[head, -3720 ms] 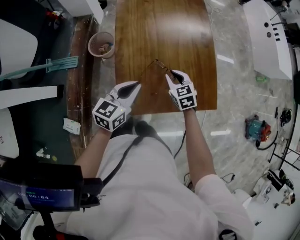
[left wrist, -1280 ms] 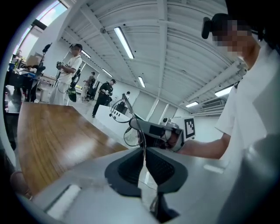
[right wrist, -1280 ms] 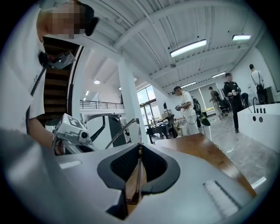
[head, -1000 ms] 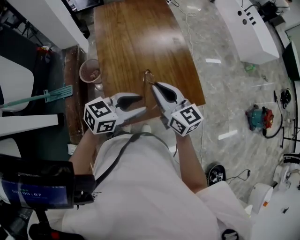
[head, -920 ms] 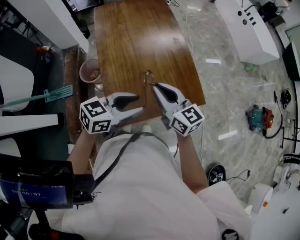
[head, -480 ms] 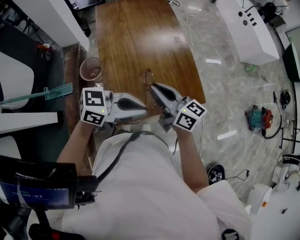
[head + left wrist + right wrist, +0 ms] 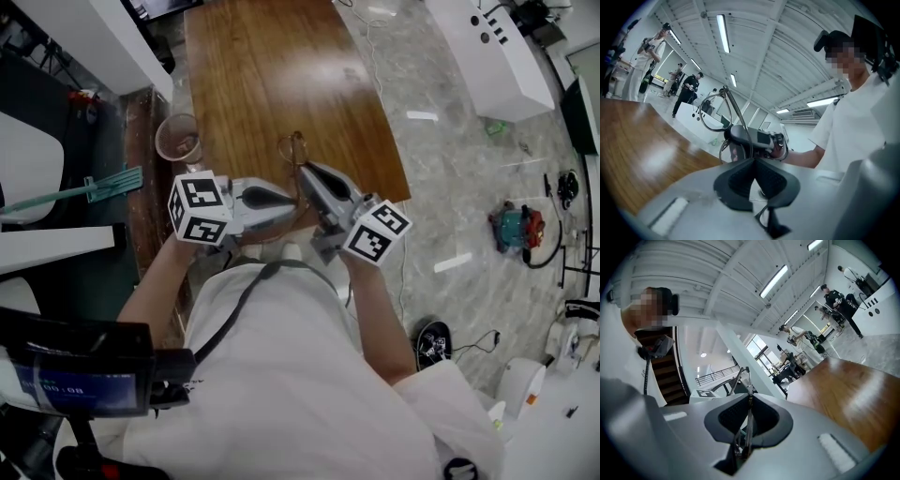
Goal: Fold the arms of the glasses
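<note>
Over table (image 7: pixel 281 75) edge | left tongs (image 7: pixel 291 208), right tongs (image 7: pixel 302 170) pinch glasses (image 7: pixel 292 150) | frame mostly hidden

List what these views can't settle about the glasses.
- Head view: glasses too small; whether the arms are folded is unreadable.
- Left gripper view: right gripper hides part of the frame.
- Right gripper view: only thin wire shows between its fingers; which part, unclear.
- Head view: cup contents too small.

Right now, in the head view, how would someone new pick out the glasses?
Find the brown wooden table; at its near edge the left gripper and right gripper meet. Both pinch the glasses, which stick out past the right one's tips. Beside those bulky grey jaws, they're just thin wire loops.
</note>
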The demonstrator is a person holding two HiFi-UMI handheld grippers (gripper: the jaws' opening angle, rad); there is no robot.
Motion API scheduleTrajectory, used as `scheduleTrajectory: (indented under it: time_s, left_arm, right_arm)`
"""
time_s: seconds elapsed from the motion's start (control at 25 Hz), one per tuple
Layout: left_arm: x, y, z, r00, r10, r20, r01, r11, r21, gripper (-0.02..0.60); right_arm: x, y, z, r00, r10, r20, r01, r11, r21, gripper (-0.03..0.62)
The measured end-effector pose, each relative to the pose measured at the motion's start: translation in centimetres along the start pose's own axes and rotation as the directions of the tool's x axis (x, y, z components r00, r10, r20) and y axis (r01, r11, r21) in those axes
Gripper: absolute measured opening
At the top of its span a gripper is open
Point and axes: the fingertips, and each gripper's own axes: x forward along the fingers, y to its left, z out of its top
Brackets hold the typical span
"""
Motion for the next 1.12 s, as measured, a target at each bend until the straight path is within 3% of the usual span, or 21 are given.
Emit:
scheduleTrajectory:
  time_s: [0.16, 0.36, 0.64, 0.72, 0.84, 0.96, 1.12]
  left_arm:
    - [0.4, 0.6, 0.2, 1.0, 0.031, 0.0, -0.031, 0.999, -0.009, 0.006]
    - [-0.2, 0.2, 0.3, 1.0, 0.029, -0.003, -0.029, 1.0, -0.011, 0.006]
    - [-4.5, -0.3, 0.5, 0.99, 0.094, 0.11, -0.091, 0.995, -0.037, 0.006]
    - [-4.5, -1.6, -0.6, 0.995, 0.051, 0.081, -0.048, 0.998, -0.039, 0.006]
    - [-2.7, -5.2, -0.9, 0.997, -0.062, 0.039, 0.061, 0.998, 0.016, 0.006]
    - [-1.8, -6.9, 1.7, 0.986, -0.108, 0.129, 0.101, 0.993, 0.058, 0.006]
    - [-1.9, -6.1, 4.1, 0.973, -0.074, 0.218, 0.059, 0.995, 0.076, 0.006]
  right_arm:
    - [0.0, 0.3, 0.3, 1.0, -0.021, 0.022, 0.021, 1.0, 0.004, 0.031]
    - [0.0, -0.2, 0.2, 0.998, -0.012, 0.057, 0.004, 0.992, 0.13, 0.03]
    - [-1.1, -1.6, 1.4, 0.989, -0.06, 0.132, 0.038, 0.986, 0.163, 0.031]
    - [-1.7, -2.2, 2.3, 0.981, -0.08, 0.178, 0.044, 0.979, 0.198, 0.03]
    - [-2.1, -3.1, 3.4, 0.966, -0.108, 0.237, 0.046, 0.967, 0.252, 0.029]
    - [-1.5, -2.9, 3.5, 0.963, -0.11, 0.246, 0.049, 0.969, 0.243, 0.03]
    - [-0.8, -2.4, 3.3, 0.959, -0.099, 0.265, 0.029, 0.967, 0.255, 0.03]
